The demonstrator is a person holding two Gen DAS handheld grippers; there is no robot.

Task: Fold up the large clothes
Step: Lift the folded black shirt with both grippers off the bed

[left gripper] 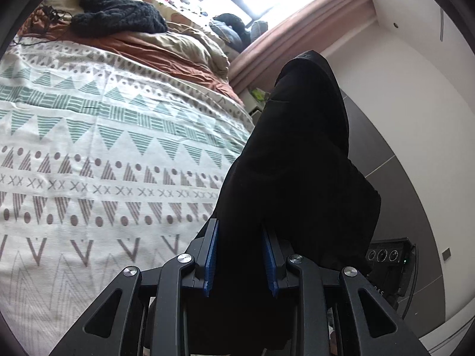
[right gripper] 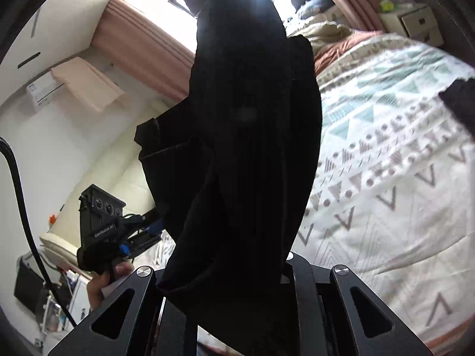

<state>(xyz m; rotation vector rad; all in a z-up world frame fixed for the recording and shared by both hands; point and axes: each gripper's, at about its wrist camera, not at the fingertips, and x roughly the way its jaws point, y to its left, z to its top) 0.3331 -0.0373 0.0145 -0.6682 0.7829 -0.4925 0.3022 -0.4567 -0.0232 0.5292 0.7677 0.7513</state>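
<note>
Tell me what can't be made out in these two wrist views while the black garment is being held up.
- Right gripper fingers: right wrist view, covered by the black garment; open or shut unclear.
- Kind of garment: both views, bunched and too dark to read.
- Left gripper fingertips: left wrist view, cloth drapes between and over them.
- Dark item on the bedspread: right wrist view, cut off by the edge.

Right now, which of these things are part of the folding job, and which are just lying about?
Part of the job:
- large black fabric garment
- left gripper
- right gripper
- patterned white bedspread

Just lying about:
- dark knitted woollen item
- crumpled beige-and-rust quilt
- white bedside cabinet
</note>
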